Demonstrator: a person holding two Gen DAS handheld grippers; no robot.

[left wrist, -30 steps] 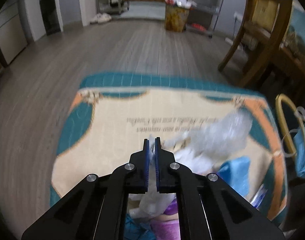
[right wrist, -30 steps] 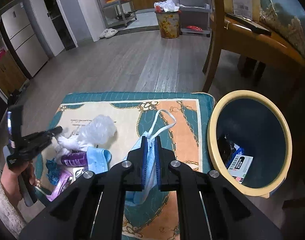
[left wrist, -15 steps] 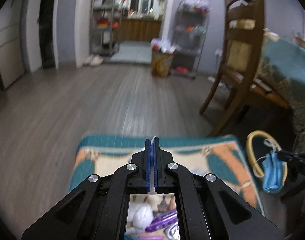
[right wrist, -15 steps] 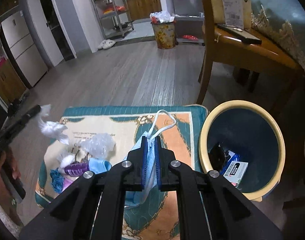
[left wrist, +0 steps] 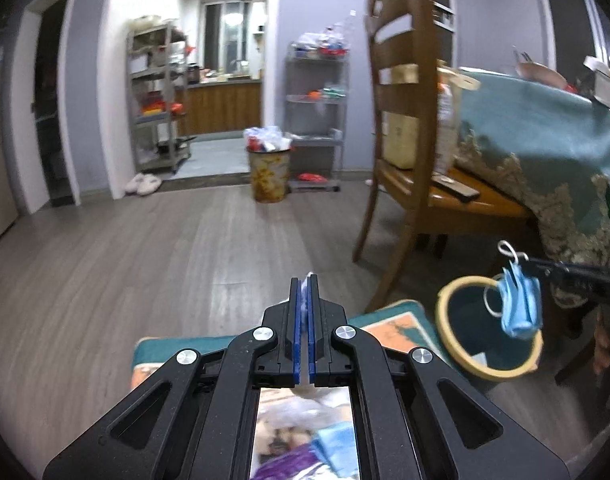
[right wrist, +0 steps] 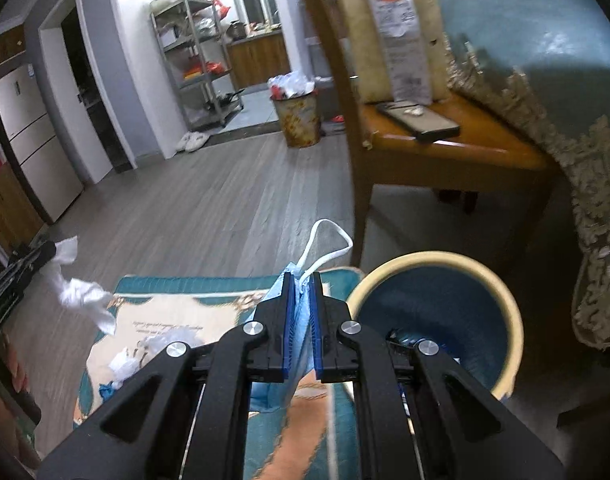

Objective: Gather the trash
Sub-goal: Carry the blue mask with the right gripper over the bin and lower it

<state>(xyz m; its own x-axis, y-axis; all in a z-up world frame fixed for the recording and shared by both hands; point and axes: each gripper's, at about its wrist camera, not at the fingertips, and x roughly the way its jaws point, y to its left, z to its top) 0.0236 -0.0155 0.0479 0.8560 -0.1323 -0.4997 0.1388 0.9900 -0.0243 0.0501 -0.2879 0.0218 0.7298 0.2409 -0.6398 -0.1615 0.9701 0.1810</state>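
Currently, right tongs [right wrist: 301, 280] clamp blue face mask [left wrist: 521, 306] above bin [right wrist: 501, 292], frame right; left tongs [left wrist: 303, 286] pinch white tissue [right wrist: 81, 292].

both grippers are raised, fingers clamped: the left gripper [left wrist: 303, 280] on white tissue [right wrist: 79, 292], the right gripper [right wrist: 301, 278] on a blue mask [left wrist: 519, 304].

Black hand-held gripper [left wrist: 303, 292], blue pads [left wrist: 293, 332], silver screws.
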